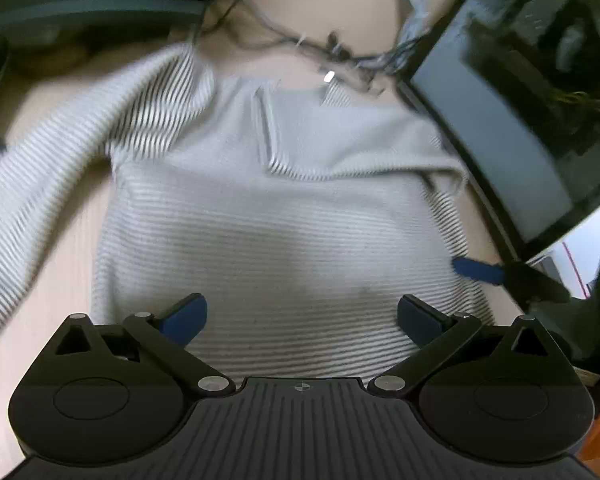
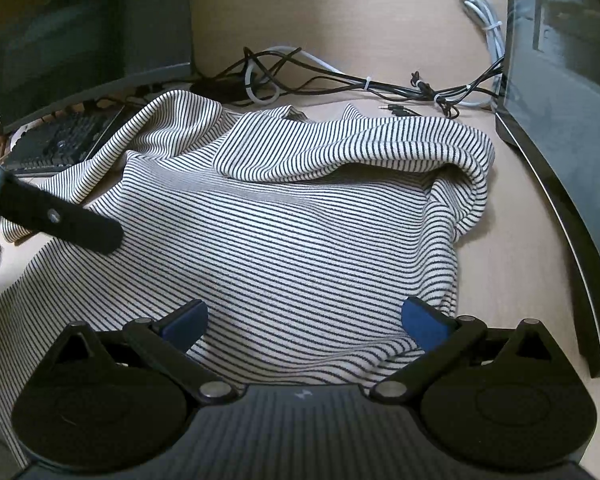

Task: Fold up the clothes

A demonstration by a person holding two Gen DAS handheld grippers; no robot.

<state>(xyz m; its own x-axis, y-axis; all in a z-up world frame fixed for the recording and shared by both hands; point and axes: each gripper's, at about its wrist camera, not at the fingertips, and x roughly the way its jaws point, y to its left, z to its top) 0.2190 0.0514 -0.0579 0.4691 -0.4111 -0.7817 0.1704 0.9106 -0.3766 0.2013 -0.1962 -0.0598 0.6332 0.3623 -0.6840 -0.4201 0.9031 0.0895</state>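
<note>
Right now both sets of jaws are spread and empty: the left gripper (image 1: 302, 316) and right gripper (image 2: 304, 320) hover over the striped shirt (image 2: 300, 240), which lies rumpled on the bench (image 2: 512, 248) ahead. Beyond it, loose cables (image 2: 340, 84) could snag a sleeve (image 2: 156, 140) swung inward, dragging them.

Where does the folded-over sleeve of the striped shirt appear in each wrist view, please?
Left wrist view: the folded-over sleeve lies across the upper middle, blurred.
Right wrist view: it lies across the upper middle to the right, draped over the shirt's body.
Shared landmark: the tangle of cables on the desk behind the shirt.
</note>
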